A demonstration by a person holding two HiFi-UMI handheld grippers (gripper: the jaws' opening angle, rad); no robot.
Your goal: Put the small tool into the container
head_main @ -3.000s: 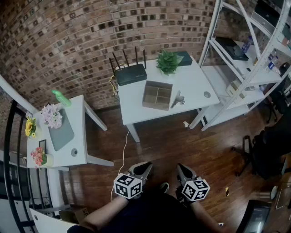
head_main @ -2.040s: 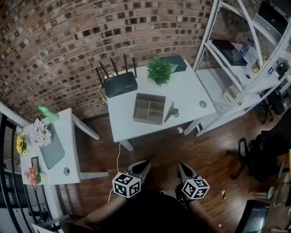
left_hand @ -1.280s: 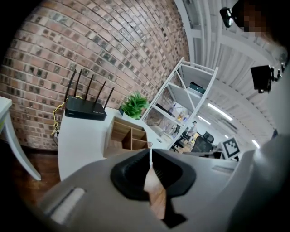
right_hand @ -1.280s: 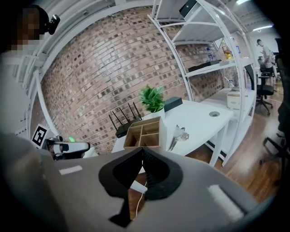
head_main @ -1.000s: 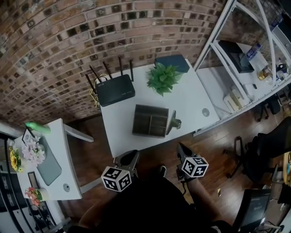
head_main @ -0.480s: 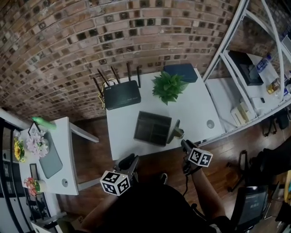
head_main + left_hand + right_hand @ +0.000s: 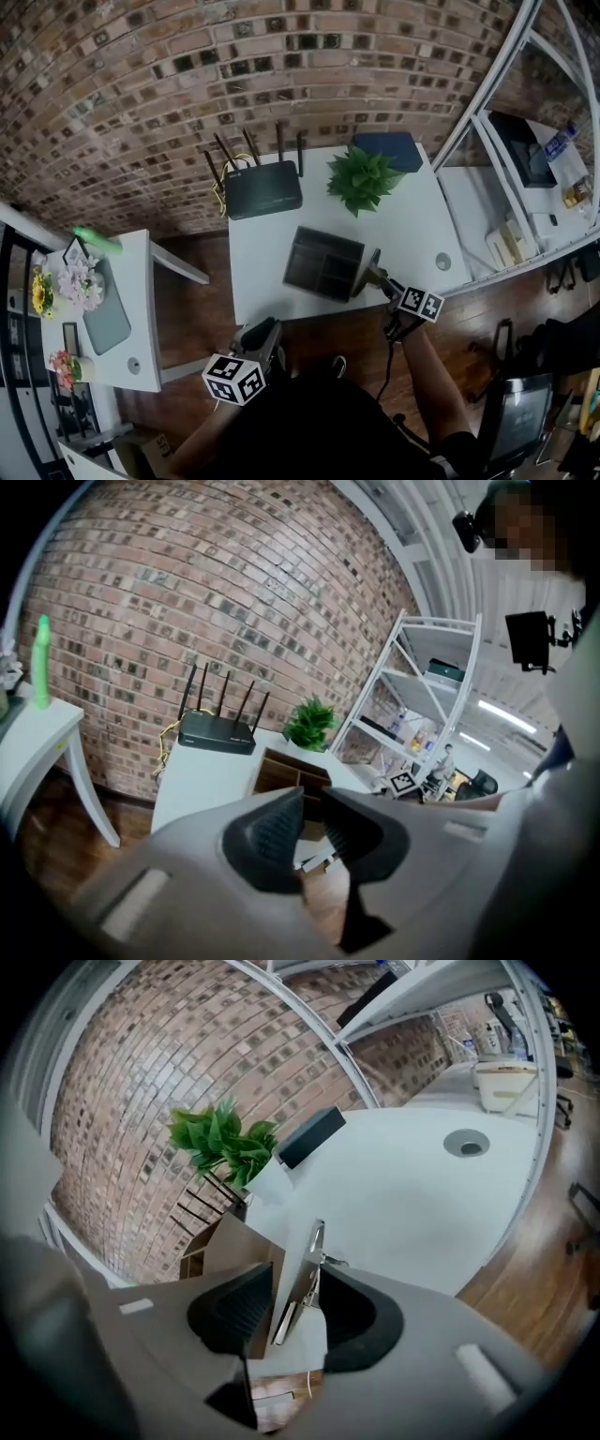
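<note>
A dark divided container (image 7: 323,262) stands on the white table (image 7: 262,253), near its front edge. The small metal tool (image 7: 367,275) leans against the container's right side. My right gripper (image 7: 382,279) reaches over the table edge to it. In the right gripper view the tool (image 7: 312,1251) stands between the jaws of my right gripper (image 7: 298,1302), which have just been opening; the pads do not press on it. My left gripper (image 7: 265,330) hangs below the table front, and its jaws (image 7: 313,808) show only a thin slit with nothing in it.
A black router (image 7: 262,189), a green plant (image 7: 364,178) and a dark flat box (image 7: 386,150) sit at the table's back by the brick wall. A white shelf rack (image 7: 525,187) stands to the right, and a side table (image 7: 112,300) with flowers to the left.
My right gripper has moved forward from in front of my body to the table edge and opened around the tool. The left gripper has stayed low and near.
</note>
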